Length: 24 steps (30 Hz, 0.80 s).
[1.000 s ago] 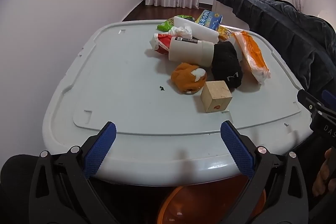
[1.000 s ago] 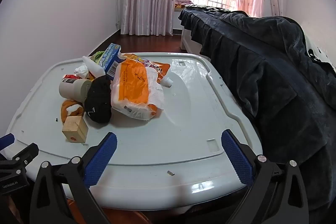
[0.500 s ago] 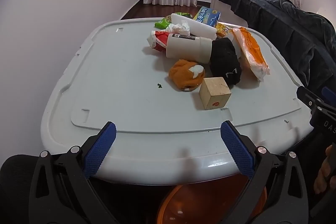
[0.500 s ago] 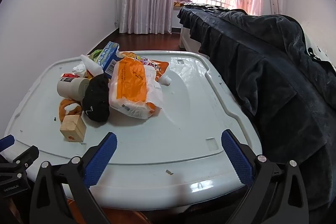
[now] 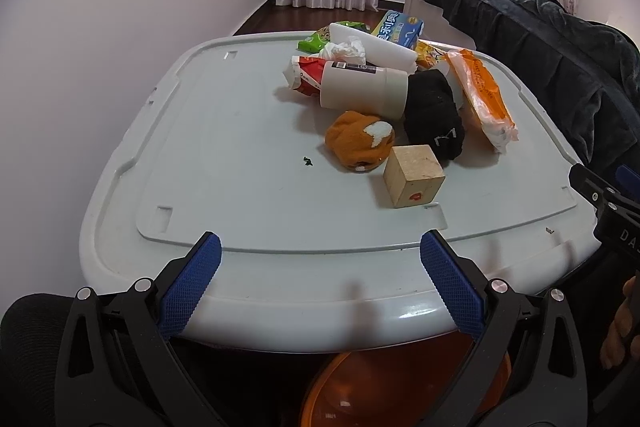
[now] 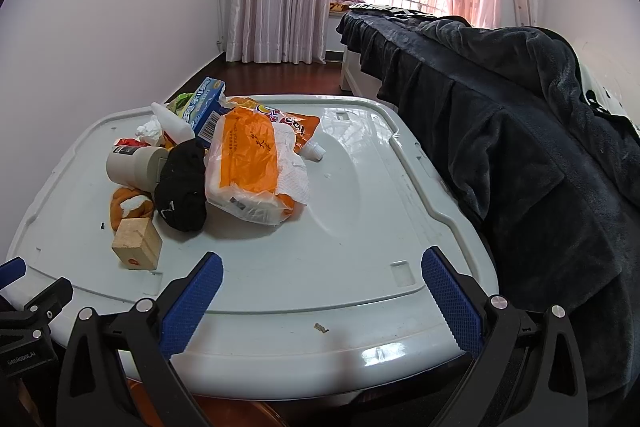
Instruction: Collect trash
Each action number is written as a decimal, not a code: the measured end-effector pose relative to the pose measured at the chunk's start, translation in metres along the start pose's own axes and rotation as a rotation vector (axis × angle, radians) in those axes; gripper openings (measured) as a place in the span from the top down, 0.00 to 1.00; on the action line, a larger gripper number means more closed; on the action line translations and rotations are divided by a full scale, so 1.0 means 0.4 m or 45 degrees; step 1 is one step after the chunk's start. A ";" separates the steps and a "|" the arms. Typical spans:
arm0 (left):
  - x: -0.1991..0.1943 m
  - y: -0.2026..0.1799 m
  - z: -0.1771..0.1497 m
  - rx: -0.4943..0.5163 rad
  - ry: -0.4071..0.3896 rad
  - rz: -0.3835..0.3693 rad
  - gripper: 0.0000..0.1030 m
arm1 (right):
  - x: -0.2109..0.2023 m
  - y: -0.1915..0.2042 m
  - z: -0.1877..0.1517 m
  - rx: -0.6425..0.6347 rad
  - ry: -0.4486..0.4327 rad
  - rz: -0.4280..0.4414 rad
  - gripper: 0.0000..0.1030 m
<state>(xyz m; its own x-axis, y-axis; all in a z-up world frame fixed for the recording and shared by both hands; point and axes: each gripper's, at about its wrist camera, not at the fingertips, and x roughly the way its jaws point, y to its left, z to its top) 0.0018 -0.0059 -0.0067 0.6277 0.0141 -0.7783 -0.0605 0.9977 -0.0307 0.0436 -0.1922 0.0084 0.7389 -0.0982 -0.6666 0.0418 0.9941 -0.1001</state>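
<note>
A large pale grey plastic lid with rounded corners and a raised rim (image 5: 224, 155) fills both views and serves as the work surface; a dark fleece blanket (image 6: 520, 115) hangs just beside its right edge. Under the lid's near edge sits a round orange plastic basin (image 5: 400, 395), only partly visible. The trash lies heaped on the far half of the lid. Largest there is a clear plastic bag with an orange panel holding white paper (image 6: 256, 163), resting against a rolled black sock (image 6: 182, 187). Behind the sock lies a white cylindrical container on its side (image 5: 362, 93), and past it a blue and white carton (image 6: 206, 107), a green wrapper (image 5: 314, 41), a red and white packet (image 5: 306, 77) and a crumpled white tissue (image 5: 346, 49). In front of the container sits a balled orange sock with a white patch (image 5: 360, 141), touching a small wooden cube with a red mark (image 5: 414, 181). A tiny dark scrap (image 5: 307, 161) lies apart to the left. The left gripper (image 5: 320, 283) and the right gripper (image 6: 322, 295) both hover at the near rim, their blue-padded fingers spread wide with nothing between them.
</note>
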 end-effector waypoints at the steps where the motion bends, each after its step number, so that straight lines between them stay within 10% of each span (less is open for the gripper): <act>1: 0.000 0.001 0.000 -0.002 0.001 0.000 0.06 | 0.000 0.000 0.000 0.000 0.000 -0.001 0.05; 24: 0.015 0.002 0.001 -0.013 0.027 -0.008 0.06 | 0.023 -0.004 0.010 0.025 0.060 0.010 0.05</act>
<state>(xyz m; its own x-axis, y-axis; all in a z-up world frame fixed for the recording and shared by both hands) 0.0058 -0.0049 -0.0113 0.6115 0.0063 -0.7912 -0.0644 0.9970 -0.0418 0.0532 -0.1943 0.0054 0.7069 -0.0923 -0.7013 0.0499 0.9955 -0.0806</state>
